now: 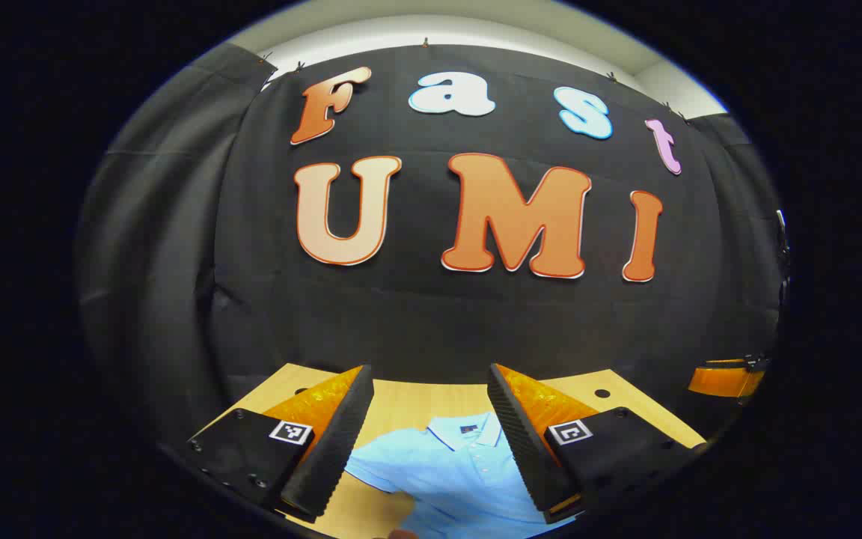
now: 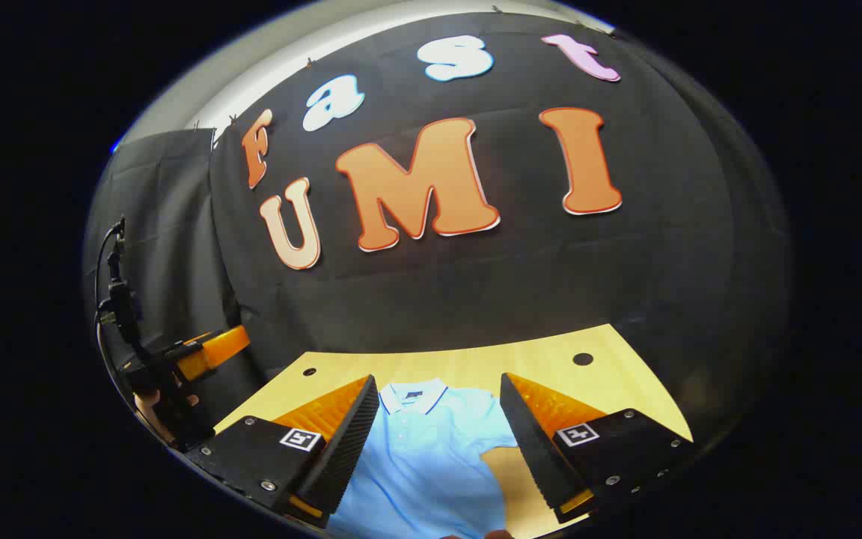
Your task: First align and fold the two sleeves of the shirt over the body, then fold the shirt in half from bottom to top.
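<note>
A: Hovering both grippers above the shirt, nothing grasped. Our left gripper has its fingers spread wide and empty; right gripper the same.

B: Makes sense, we're high so both cameras frame the shirt before we commit. Where is it?

A: Flat on the table, collar at the far side, toward the wall. One short sleeve shows between the right fingers, lying out to the side, not folded over.

B: So sleeves first. We judge the task barely begun.

A: Agreed. Left gripper also shows far left in the right gripper view, held in a hand.
</note>
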### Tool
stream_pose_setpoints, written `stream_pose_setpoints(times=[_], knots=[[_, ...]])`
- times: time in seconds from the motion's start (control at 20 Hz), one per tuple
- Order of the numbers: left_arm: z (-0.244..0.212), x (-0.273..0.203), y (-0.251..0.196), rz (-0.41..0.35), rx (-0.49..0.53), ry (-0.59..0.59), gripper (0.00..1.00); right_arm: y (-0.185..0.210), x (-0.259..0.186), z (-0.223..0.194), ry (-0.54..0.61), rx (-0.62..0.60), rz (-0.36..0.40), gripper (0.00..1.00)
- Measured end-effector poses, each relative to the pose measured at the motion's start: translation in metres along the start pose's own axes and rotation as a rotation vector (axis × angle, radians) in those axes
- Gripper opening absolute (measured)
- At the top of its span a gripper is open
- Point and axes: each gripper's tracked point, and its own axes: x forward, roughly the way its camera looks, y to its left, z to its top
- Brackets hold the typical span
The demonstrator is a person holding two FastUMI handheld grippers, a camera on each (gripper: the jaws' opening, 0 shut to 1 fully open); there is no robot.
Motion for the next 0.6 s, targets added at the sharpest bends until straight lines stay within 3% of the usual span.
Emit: stream_pose_setpoints(times=[0.25, 0.35, 0.6], knots=[[-0.015, 0.041, 0.059, -0.018, -0.065, 0.059, 0.99, 0.006, 0.034, 0.000, 0.026, 0.034, -0.145, 0.98], [-0.020, 0.053, 0.076, -0.003, -0.040, 0.078, 1.00, -0.001, 0.041, 0.003, 0.041, 0.031, -0.187, 0.98], [-0.005, 0.068, 0.082, 0.016, -0.021, 0.036, 1.00, -0.015, 0.057, 0.009, 0.090, 0.011, -0.216, 0.98]])
